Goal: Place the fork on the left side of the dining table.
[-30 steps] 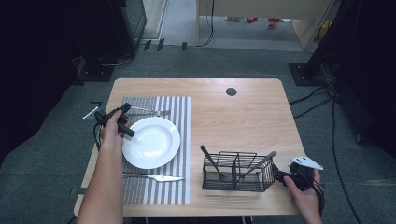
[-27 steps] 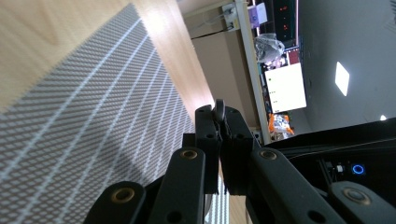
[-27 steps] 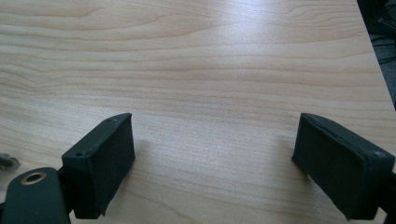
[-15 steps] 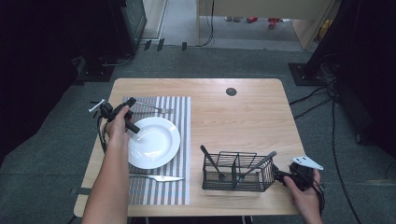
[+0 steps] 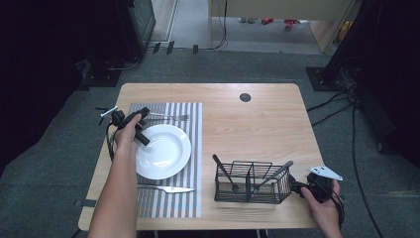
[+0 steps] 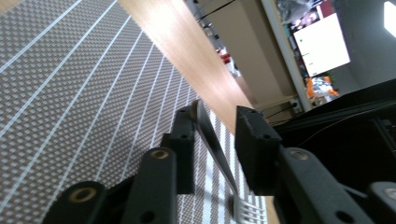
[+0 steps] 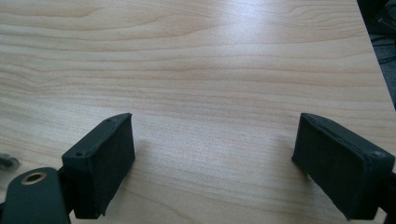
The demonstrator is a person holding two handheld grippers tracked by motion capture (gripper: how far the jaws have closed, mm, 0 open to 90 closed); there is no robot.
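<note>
Overhead light falls evenly on my table [image 5: 257, 124]; around it the room goes dark, and my close views look soft.

Layout of the table at this moment

The placemat [image 5: 194, 148] is lying on the left half of the table [image 5: 257, 119]. The plate [image 5: 166, 151] is sitting in the middle of the placemat, the fork [image 5: 171, 117] is lying behind the plate, and the knife [image 5: 166, 188] is lying in front of it. The wire caddy [image 5: 252, 181] is standing to the right of the placemat, near the front edge, with utensils standing in it.
</note>
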